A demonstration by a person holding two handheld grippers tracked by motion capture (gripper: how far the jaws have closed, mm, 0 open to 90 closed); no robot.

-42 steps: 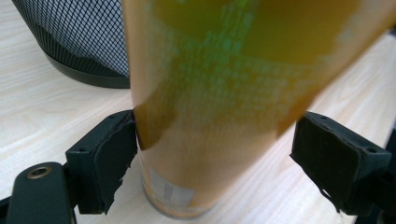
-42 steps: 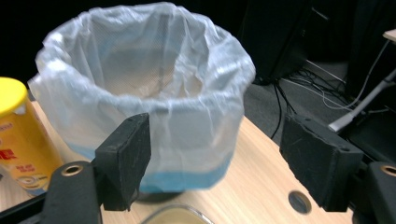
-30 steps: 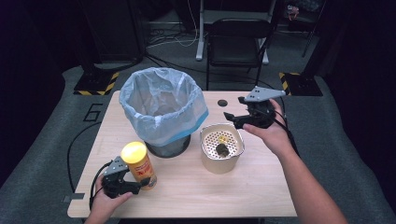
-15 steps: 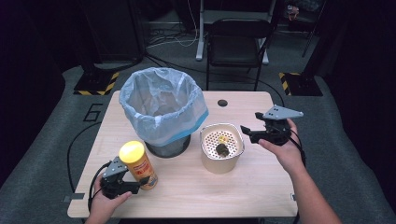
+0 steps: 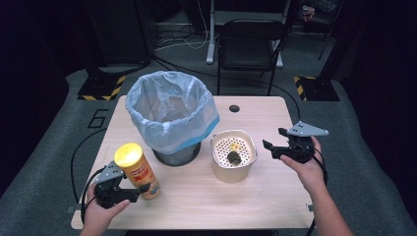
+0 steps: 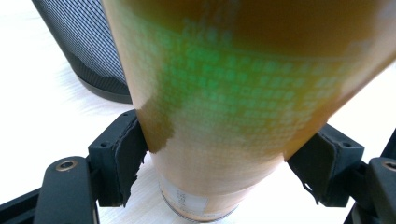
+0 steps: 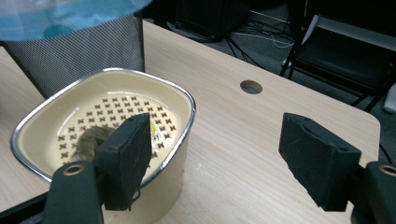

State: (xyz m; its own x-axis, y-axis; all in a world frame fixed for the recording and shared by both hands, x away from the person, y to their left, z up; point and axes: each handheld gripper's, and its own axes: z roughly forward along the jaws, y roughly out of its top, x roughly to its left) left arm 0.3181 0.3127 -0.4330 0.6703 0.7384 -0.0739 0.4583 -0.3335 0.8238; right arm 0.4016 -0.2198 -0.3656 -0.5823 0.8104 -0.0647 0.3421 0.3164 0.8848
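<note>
A tall chips can (image 5: 138,170) with a yellow lid stands upright at the table's front left. My left gripper (image 5: 142,190) is shut on its lower part. In the left gripper view both black pads (image 6: 129,158) press the can (image 6: 233,93) from either side. A cream bowl with a perforated bottom (image 5: 233,169) sits right of centre, with a dark lump (image 5: 232,158) and a small yellow bit inside. My right gripper (image 5: 274,145) hovers open just right of the bowl, jaws pointing at it. In the right gripper view its jaws (image 7: 224,154) are wide apart beside the bowl's rim (image 7: 187,100).
A mesh waste bin (image 5: 169,113) lined with a pale blue bag stands behind the can and left of the bowl. A round cable hole (image 5: 234,108) is in the tabletop at the back. A black chair (image 5: 251,44) stands beyond the table.
My right gripper has moved right and toward the table's front, from behind the bowl to its right side. The left gripper and the can have stayed put.
</note>
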